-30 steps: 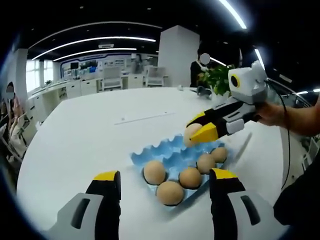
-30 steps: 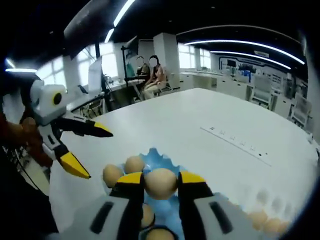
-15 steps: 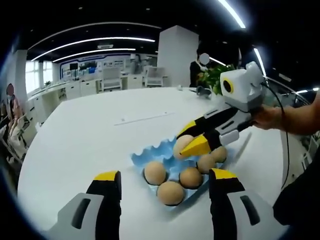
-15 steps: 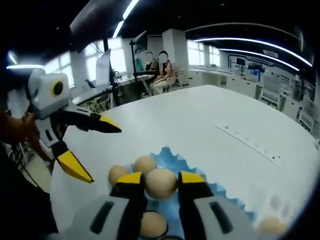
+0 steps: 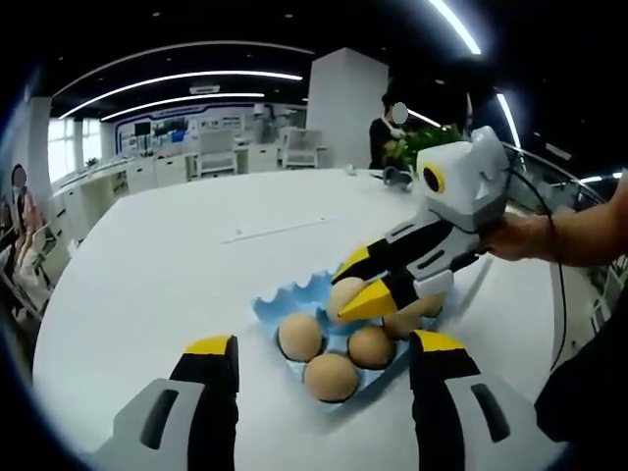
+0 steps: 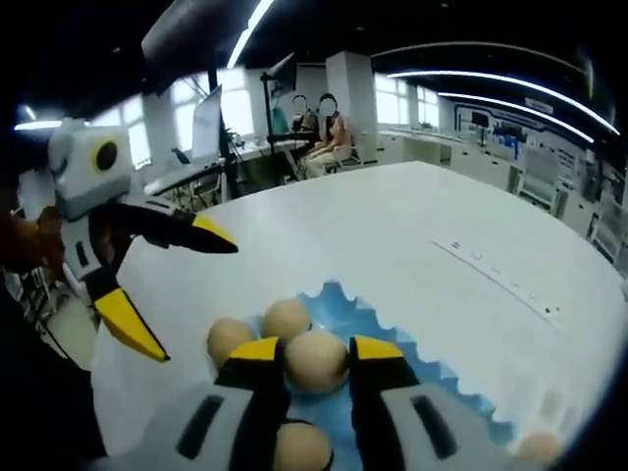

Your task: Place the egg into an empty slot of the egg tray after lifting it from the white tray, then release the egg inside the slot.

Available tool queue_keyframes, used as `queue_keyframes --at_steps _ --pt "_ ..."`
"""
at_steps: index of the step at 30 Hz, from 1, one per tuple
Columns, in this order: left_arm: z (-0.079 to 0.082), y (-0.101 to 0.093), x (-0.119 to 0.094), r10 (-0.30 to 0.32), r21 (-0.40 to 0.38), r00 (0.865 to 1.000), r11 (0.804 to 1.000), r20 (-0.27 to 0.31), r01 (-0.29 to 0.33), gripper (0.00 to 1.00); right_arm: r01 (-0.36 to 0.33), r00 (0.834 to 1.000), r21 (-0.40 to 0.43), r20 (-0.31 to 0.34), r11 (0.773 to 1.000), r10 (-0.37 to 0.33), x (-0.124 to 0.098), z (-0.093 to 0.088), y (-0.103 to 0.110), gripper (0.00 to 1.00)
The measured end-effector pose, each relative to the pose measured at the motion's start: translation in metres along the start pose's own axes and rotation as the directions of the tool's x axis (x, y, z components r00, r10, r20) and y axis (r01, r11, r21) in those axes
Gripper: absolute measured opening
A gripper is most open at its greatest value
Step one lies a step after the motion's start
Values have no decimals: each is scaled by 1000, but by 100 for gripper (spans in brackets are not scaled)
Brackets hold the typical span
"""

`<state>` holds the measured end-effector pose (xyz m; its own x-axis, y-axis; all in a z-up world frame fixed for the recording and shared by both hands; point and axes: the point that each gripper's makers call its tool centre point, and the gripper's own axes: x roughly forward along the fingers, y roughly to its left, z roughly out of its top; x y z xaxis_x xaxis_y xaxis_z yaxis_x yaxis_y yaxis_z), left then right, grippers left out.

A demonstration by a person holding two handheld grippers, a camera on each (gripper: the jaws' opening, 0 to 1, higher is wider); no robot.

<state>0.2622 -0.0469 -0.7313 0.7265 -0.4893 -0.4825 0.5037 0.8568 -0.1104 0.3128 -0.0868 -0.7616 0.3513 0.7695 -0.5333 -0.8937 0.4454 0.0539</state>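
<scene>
A blue egg tray (image 5: 285, 306) (image 6: 392, 339) lies on the white table and holds several brown eggs (image 5: 332, 377). My right gripper (image 6: 316, 347) (image 5: 353, 289) is shut on a brown egg (image 6: 316, 361) (image 5: 345, 293) and holds it low over the tray's middle. Near the bottom of the left gripper view, my left gripper (image 5: 322, 346) stands open just in front of the tray with nothing between its jaws. It also comes into the right gripper view from the left, left gripper (image 6: 182, 280), open.
The round white table (image 5: 167, 265) stretches out around the tray. A person's hand (image 5: 520, 235) holds the right gripper. More eggs (image 6: 535, 446) lie blurred at the right gripper view's lower right. People sit at desks (image 6: 314, 132) beyond the table.
My right gripper has carried the egg from the tray's far edge in over the tray and lower. The left gripper has stayed open and still.
</scene>
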Motion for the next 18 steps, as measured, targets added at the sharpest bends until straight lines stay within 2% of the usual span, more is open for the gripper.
queue_keyframes --at_steps 3,7,18 --pt "-1 0 0 2 2 1000 1000 -2 -2 70 15 999 -52 -36 999 -17 3 -6 -2 26" --pt "0 0 0 1 3 1000 1000 -1 -1 70 7 999 -80 -41 997 -10 5 -6 1 26" --pt "-1 0 0 1 1 1000 1000 -3 -1 69 -18 998 -52 -59 999 14 10 -9 -1 26"
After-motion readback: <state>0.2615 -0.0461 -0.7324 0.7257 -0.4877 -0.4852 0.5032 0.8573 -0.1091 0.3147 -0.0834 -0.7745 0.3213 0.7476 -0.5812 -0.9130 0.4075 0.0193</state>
